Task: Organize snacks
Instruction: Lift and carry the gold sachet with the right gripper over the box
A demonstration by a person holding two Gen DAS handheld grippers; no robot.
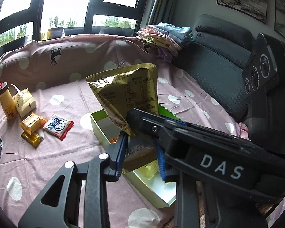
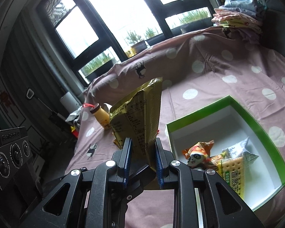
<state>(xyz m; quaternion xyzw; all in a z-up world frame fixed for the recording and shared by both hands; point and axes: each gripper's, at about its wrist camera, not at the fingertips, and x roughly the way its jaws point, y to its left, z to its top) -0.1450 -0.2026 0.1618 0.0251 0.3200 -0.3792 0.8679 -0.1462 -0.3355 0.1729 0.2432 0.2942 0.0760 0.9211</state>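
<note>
We hold a gold foil snack bag [image 1: 127,95] upright above the green-rimmed white box [image 2: 256,121], both tools gripping its lower end. In the right wrist view our right gripper [image 2: 143,155] is clamped on the bag's bottom edge, blue pads pressed into the foil at centre frame. In the left wrist view our left gripper [image 1: 140,152] sits at lower centre with the bag's bottom corner between its blue pads, nearly closed on it; the right tool crosses from the right edge of that frame.

The box lies on a pink polka-dot bedsheet [image 1: 66,152], at right of the right wrist view, and holds a panda-print packet [image 2: 197,152], a cracker pack [image 2: 233,171] and a white packet [image 2: 239,150].

At left in the left wrist view stand a yellow bear bottle [image 1: 6,102] and a cream pouch [image 1: 25,102]; yellow packets [image 1: 31,125] and a red-and-white packet [image 1: 58,126] lie just below them.
</note>
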